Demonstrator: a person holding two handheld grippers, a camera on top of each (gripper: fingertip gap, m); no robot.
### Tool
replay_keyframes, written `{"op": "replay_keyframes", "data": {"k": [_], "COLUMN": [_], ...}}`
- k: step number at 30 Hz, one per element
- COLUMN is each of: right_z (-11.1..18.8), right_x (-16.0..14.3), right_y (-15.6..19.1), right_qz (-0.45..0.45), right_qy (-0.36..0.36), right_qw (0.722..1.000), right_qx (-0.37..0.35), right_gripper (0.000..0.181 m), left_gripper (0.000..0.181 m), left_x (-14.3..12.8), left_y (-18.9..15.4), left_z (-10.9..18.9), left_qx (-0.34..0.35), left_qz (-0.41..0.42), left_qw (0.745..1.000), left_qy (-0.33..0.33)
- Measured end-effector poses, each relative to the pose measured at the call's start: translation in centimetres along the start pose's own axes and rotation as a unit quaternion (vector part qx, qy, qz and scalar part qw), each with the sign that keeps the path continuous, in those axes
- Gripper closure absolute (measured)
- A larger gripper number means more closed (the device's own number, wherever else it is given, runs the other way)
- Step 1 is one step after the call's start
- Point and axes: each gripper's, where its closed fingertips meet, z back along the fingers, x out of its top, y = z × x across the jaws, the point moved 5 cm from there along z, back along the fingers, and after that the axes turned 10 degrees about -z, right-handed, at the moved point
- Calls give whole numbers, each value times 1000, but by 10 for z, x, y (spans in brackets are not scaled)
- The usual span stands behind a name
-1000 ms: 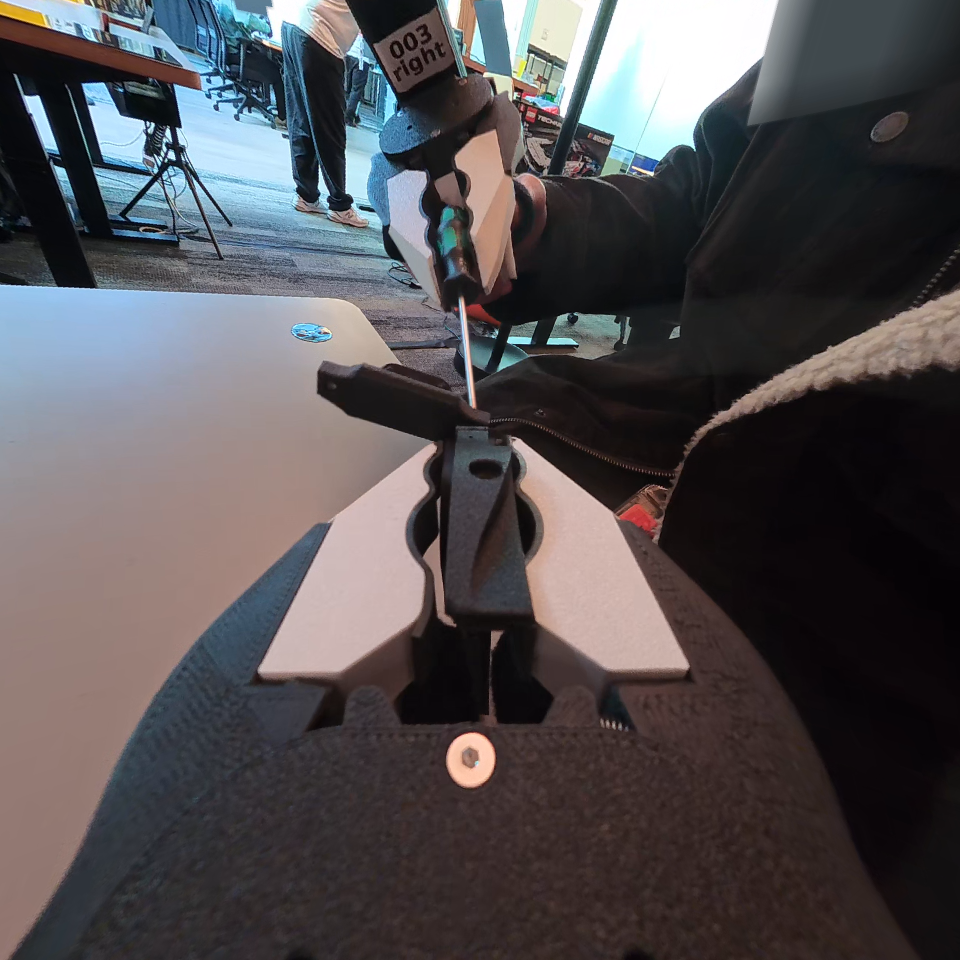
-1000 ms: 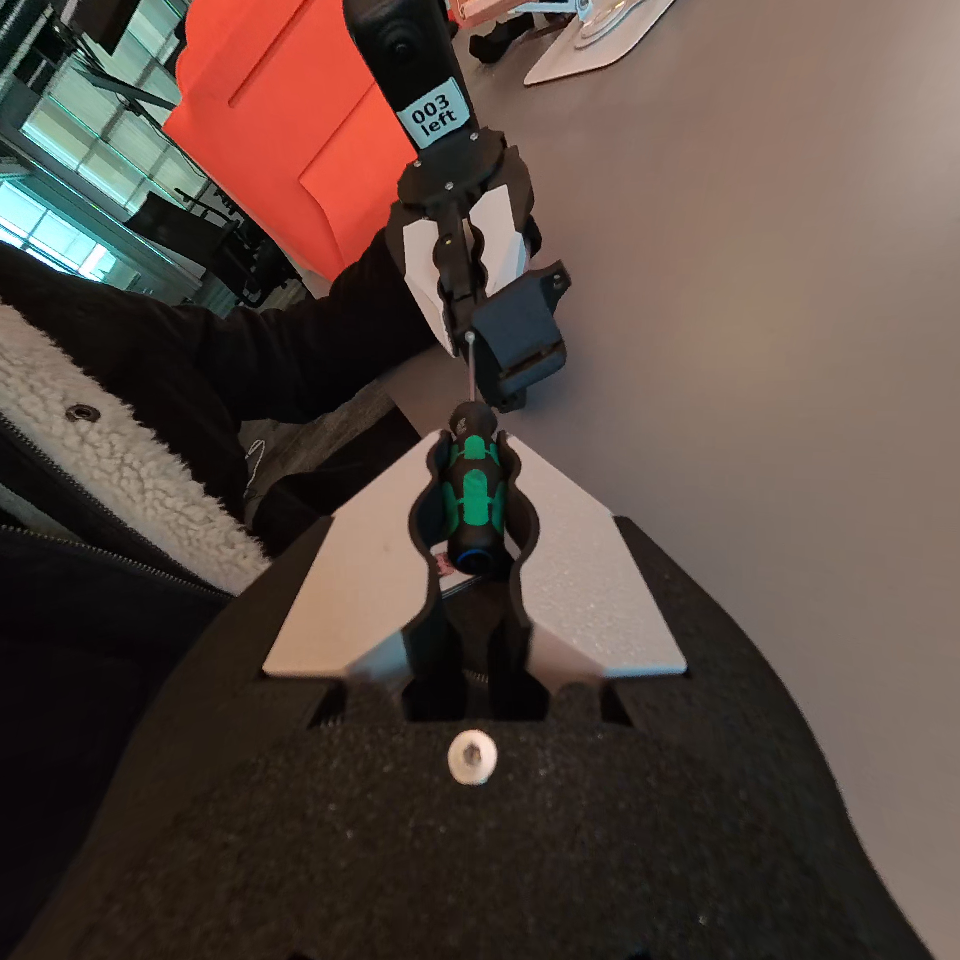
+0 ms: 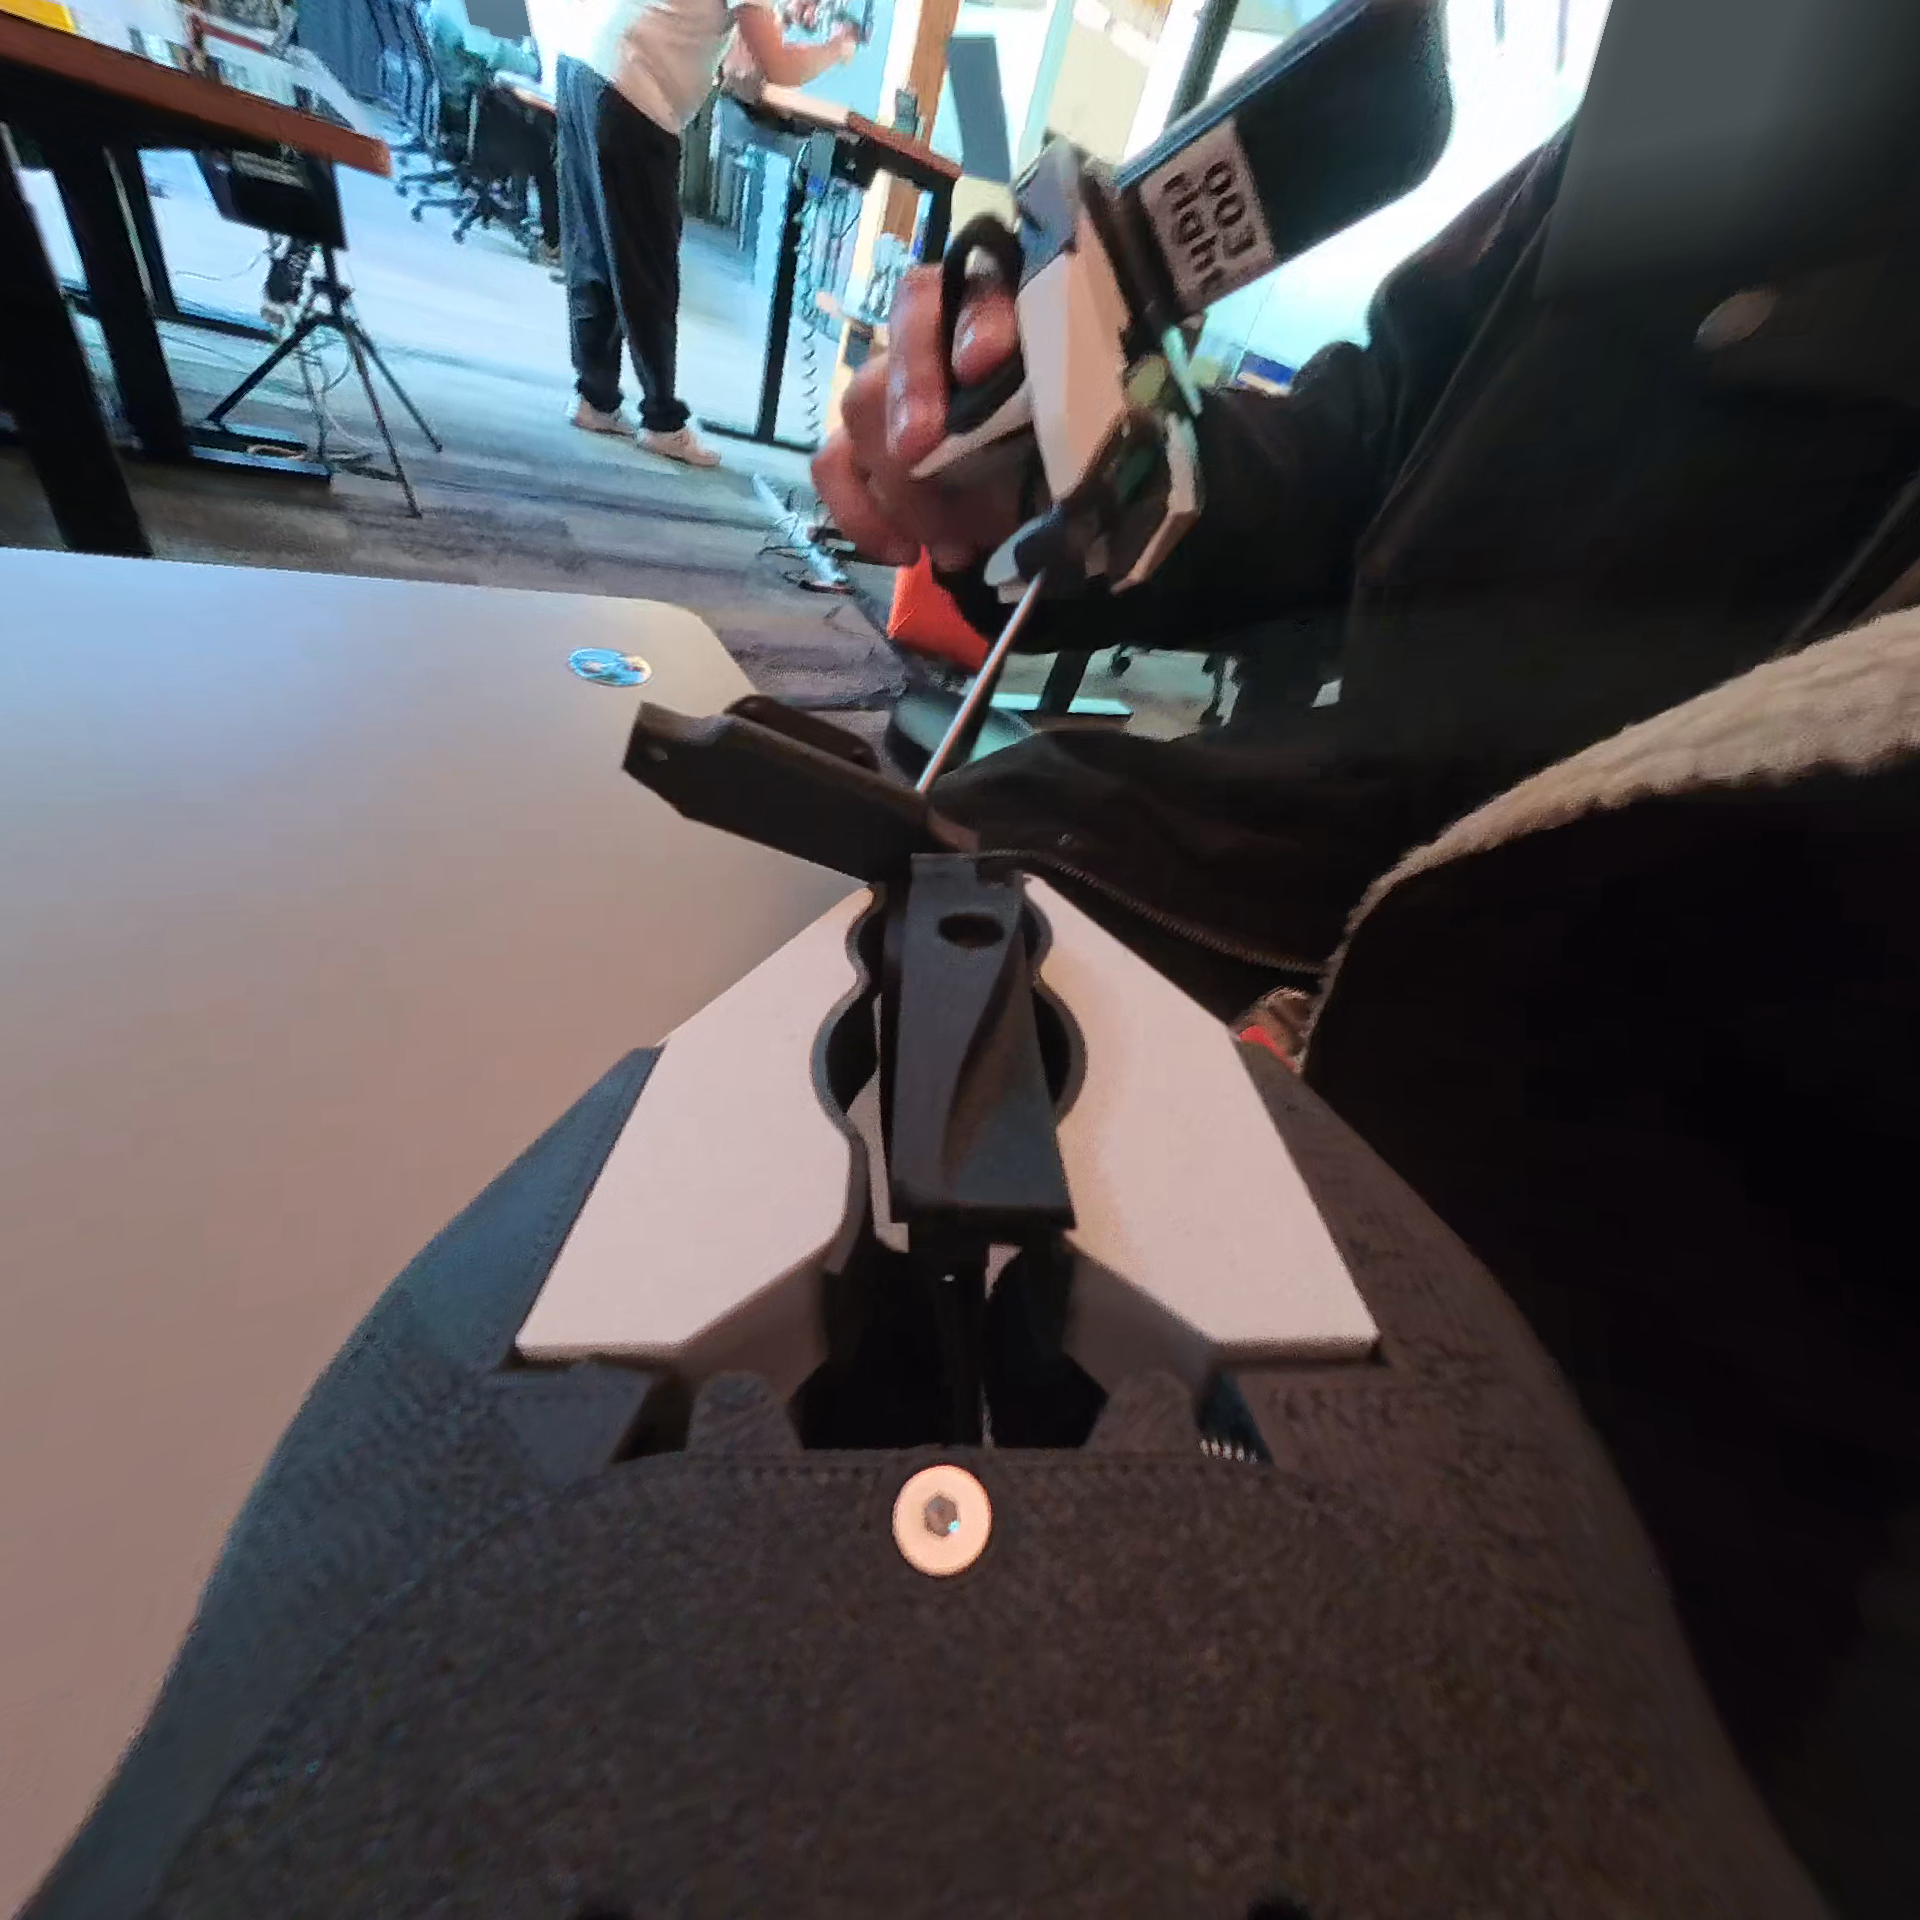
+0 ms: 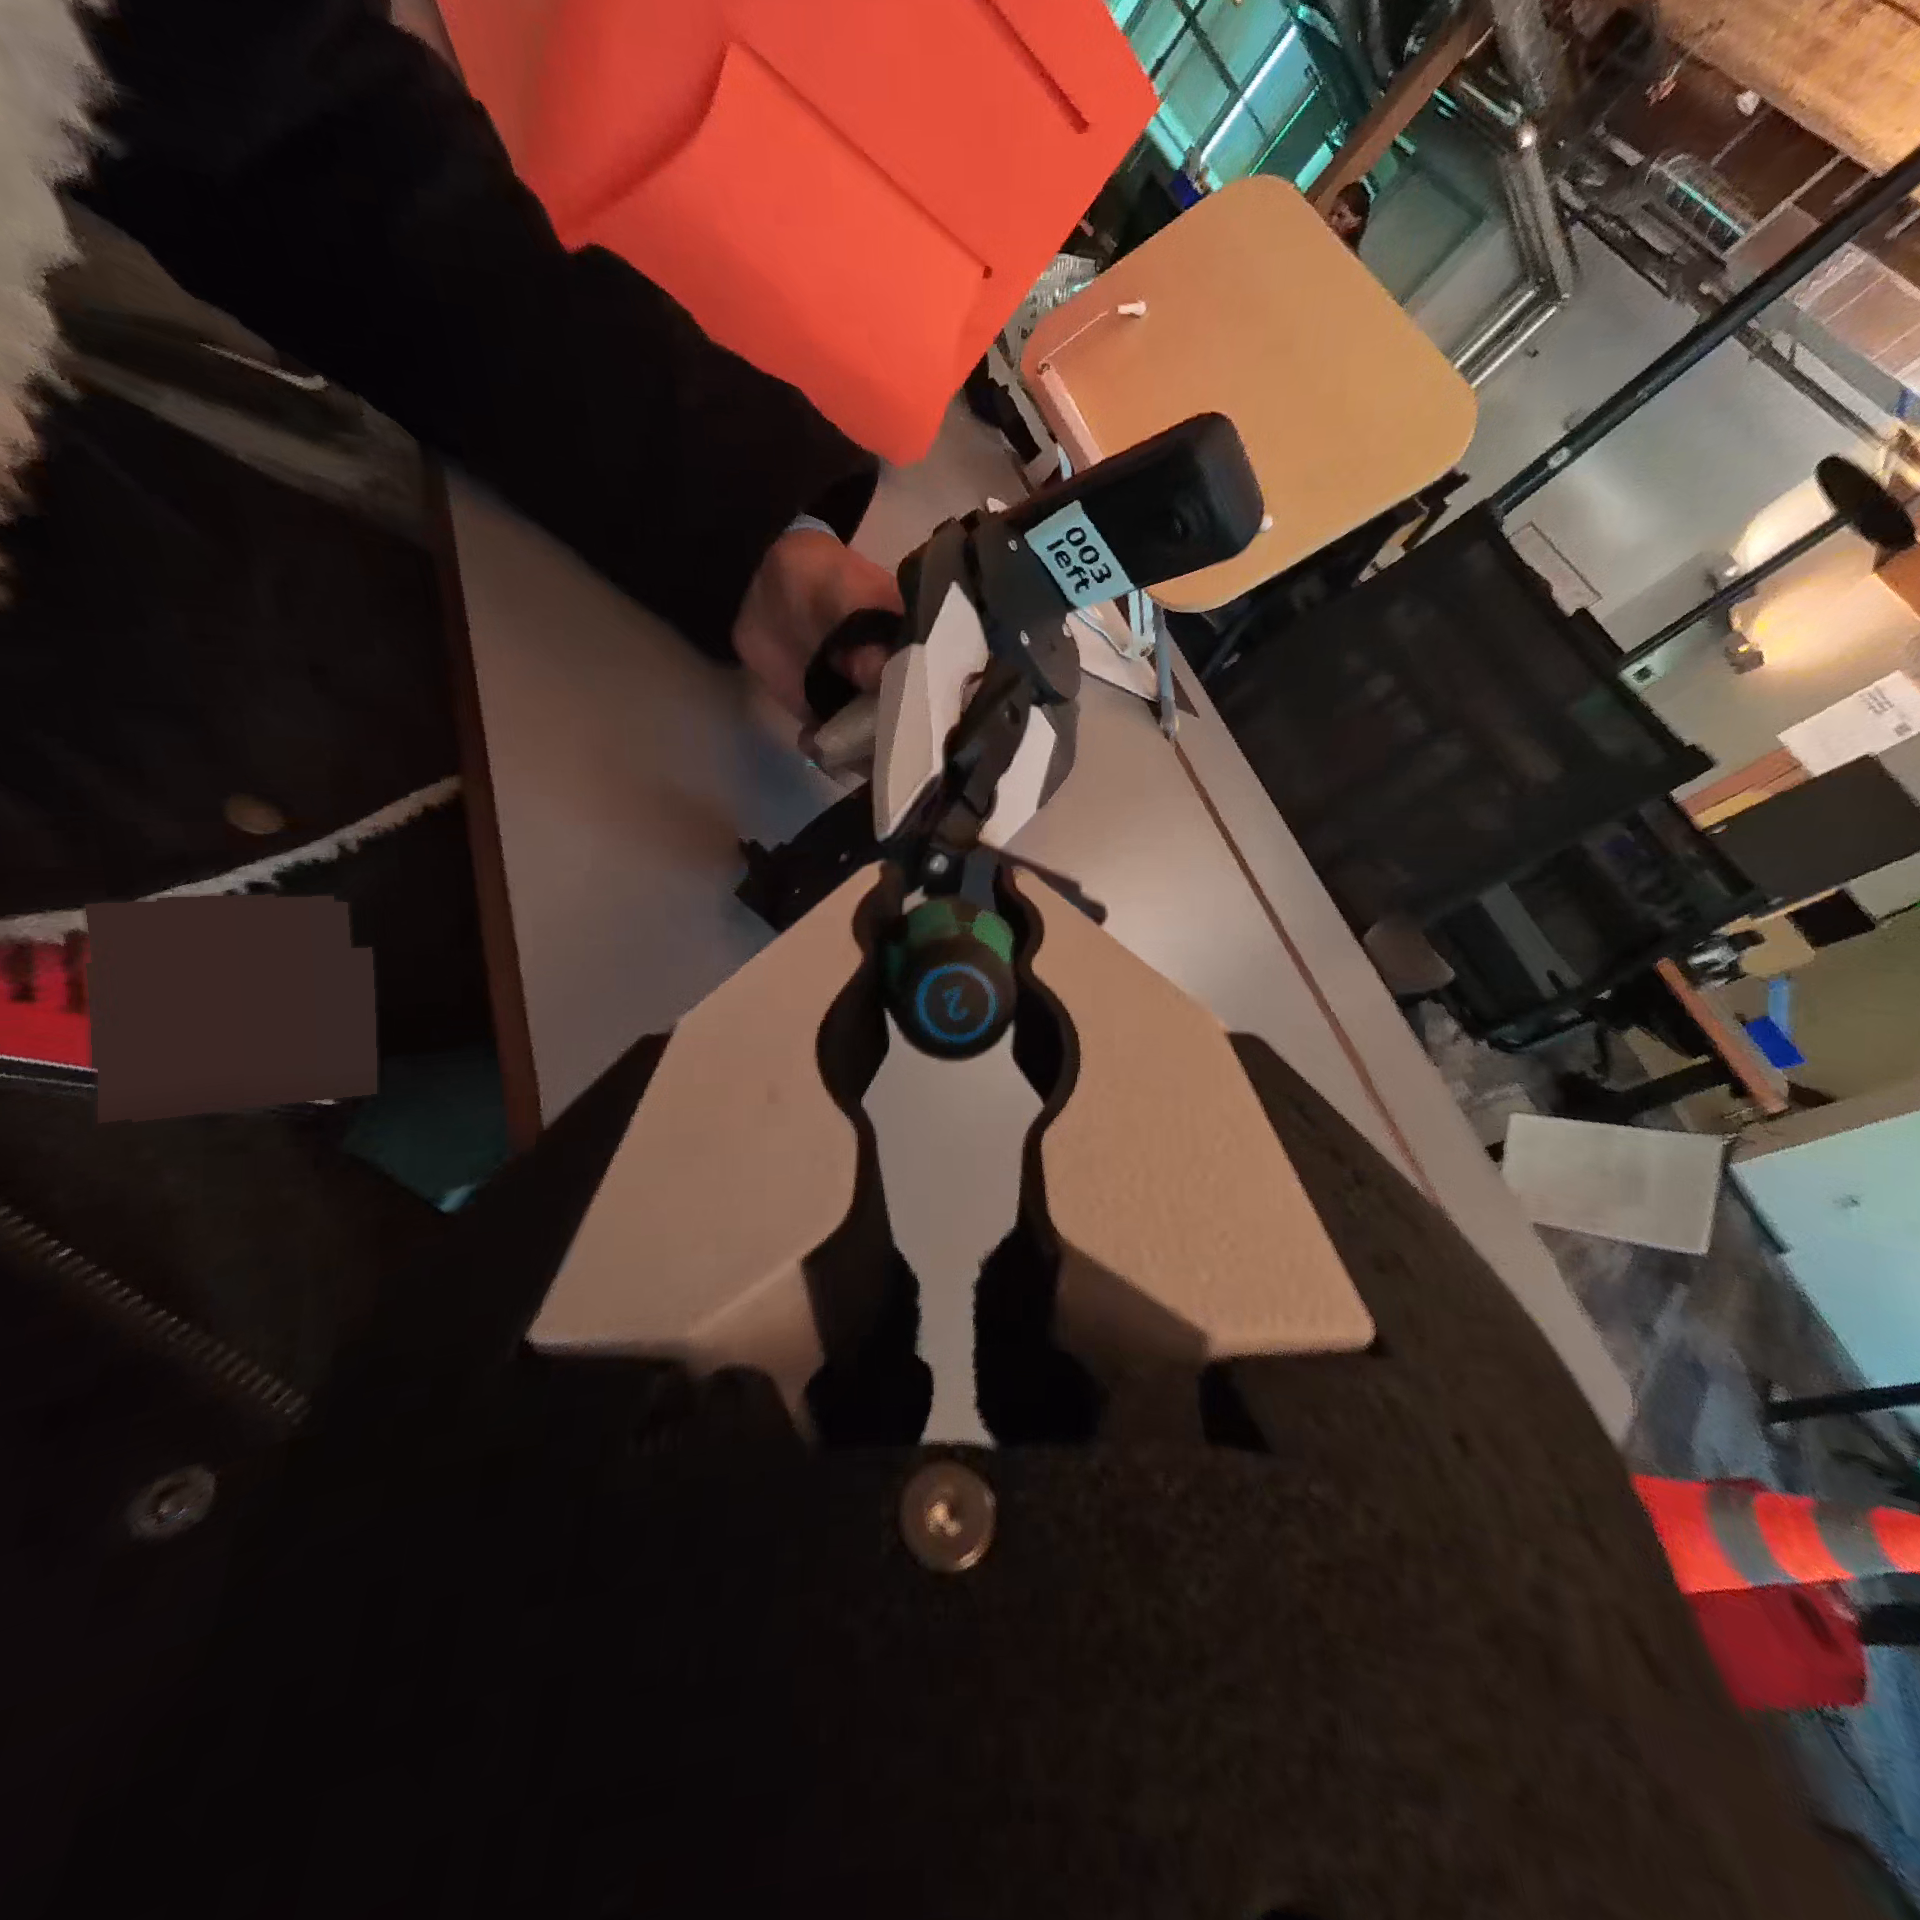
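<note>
My left gripper [image 3: 961, 914] is shut on a black printed part [image 3: 971, 1060], held above the near edge of the pale table [image 3: 312, 935]. A flat black arm of the part [image 3: 769, 779] juts forward and left. My right gripper [image 4: 945, 904] is shut on a green-and-black screwdriver handle [image 4: 951, 987]. In the left wrist view the right gripper [image 3: 1101, 499] sits up and to the right. The screwdriver's steel shaft [image 3: 977, 686] slants down to the part, and its tip touches the part's top. The left gripper [image 4: 966, 748] shows just ahead in the right wrist view.
A round sticker [image 3: 610, 666] lies near the table's far edge. The holder's dark jacket [image 3: 1558, 623] fills the right side. A person [image 3: 634, 208] stands by desks beyond, near a tripod [image 3: 322, 343]. An orange panel [image 4: 810, 187] and an orange cone [image 4: 1787, 1558] are nearby. Spacing between my two grippers at the tips: around 8 cm.
The right gripper has rolled and swung to the right, so the screwdriver now leans in from the upper right instead of standing upright. The left gripper and the part have hardly moved.
</note>
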Motion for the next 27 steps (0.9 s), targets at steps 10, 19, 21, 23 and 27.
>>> {"op": "replay_keyframes", "data": {"k": [10,19,21,23,27], "right_z": [16,3,3,3,6], "right_x": [5,13,13,12,10], "right_y": [-40,-40,-40,-40,-42], "right_qz": [-387,-404,-403,-403,-404], "right_qy": [-120,-131,-124,-124,-122], "right_qw": [914,905,906,907,907], "right_qx": [23,5,6,5,0], "right_gripper": [165,165,165,165,165], "left_gripper": [160,160,160,160,160], "left_x": [10,23,22,22,22], "left_y": [1,-1,-1,-1,0], "left_z": [4,11,11,11,12], "left_qx": [-6,-34,-33,-32,-31], "left_qz": [14,39,38,36,37], "left_qw": [999,992,993,993,993], "left_qy": [-48,-115,-111,-110,-111]}}
